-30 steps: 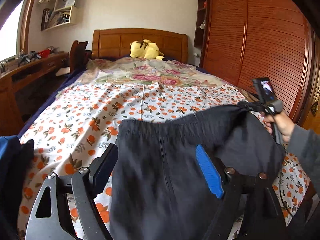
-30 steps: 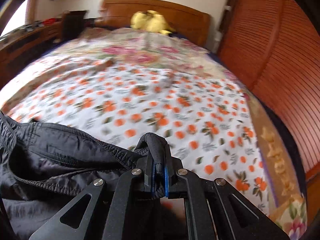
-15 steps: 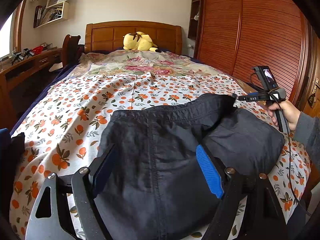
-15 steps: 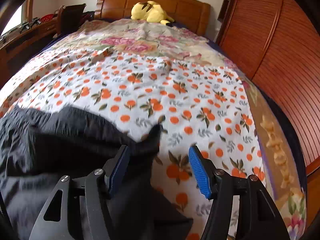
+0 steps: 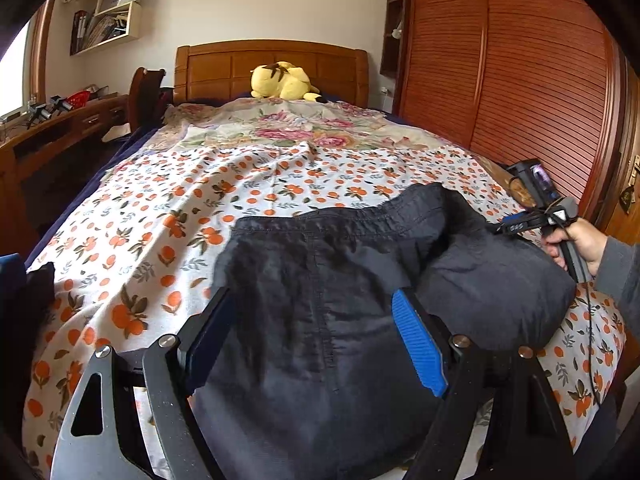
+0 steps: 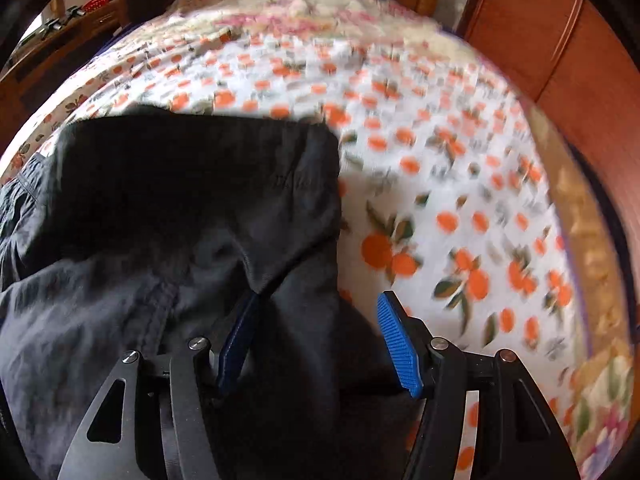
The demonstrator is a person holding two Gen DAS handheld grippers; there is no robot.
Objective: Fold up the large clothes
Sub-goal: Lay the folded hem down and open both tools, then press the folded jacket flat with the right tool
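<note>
A large black garment (image 5: 340, 280) with an elastic waistband lies on the orange-print bed sheet (image 5: 160, 216), bunched into a puffy fold at its right side. My left gripper (image 5: 312, 344) hangs just over the near part of the garment, jaws wide open, cloth under and between them. In the right wrist view the garment (image 6: 180, 200) fills the left half. My right gripper (image 6: 320, 312) is open over its right edge. A fold drapes over the left pad, and the pads do not pinch. From the left wrist view, the right gripper (image 5: 516, 226) sits by the puffy fold, held by a hand (image 5: 580, 240).
A yellow plush toy (image 5: 282, 80) rests against the wooden headboard (image 5: 272, 64). A slatted wooden wardrobe (image 5: 520, 80) runs along the right of the bed. A desk (image 5: 60, 128) and a chair (image 5: 146, 92) stand on the left. Dark blue cloth (image 5: 24, 300) lies at the left edge.
The right gripper opened and let go of the garment's corner, then sank toward the bed. The garment dropped from lifted to lying on the sheet. The left gripper stayed open.
</note>
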